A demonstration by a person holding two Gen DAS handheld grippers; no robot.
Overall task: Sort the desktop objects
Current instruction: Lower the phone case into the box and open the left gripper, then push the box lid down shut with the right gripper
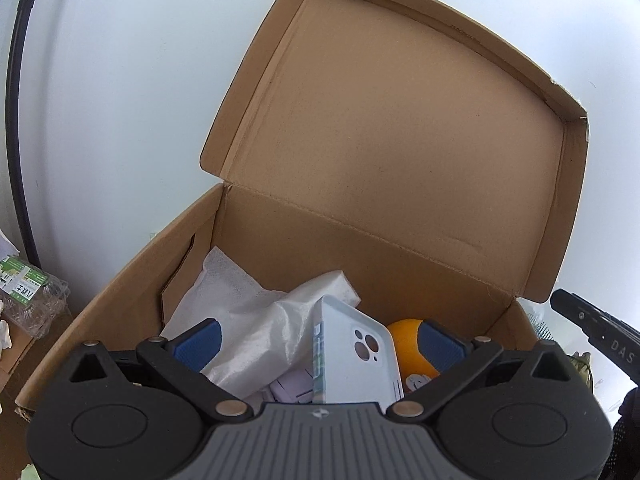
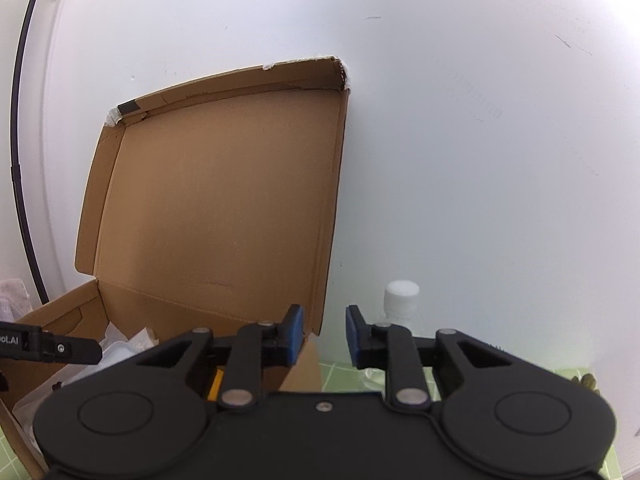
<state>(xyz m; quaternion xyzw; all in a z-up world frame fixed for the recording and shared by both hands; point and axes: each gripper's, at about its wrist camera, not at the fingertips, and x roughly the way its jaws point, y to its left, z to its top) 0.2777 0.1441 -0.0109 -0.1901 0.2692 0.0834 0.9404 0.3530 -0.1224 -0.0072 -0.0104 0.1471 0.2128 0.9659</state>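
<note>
Spread wide over the open cardboard box (image 1: pixel 132 280), the left gripper (image 1: pixel 318 344) holds nothing. Below it a phone-case box (image 1: pixel 356 356) stands tilted, long axis upward, among white wrapping (image 1: pixel 240 312) and a half-hidden orange ball (image 1: pixel 406 340). Beside the box's right wall, the right gripper (image 2: pixel 323 334) hangs open and empty before a blurred white-capped bottle (image 2: pixel 401 296).
</note>
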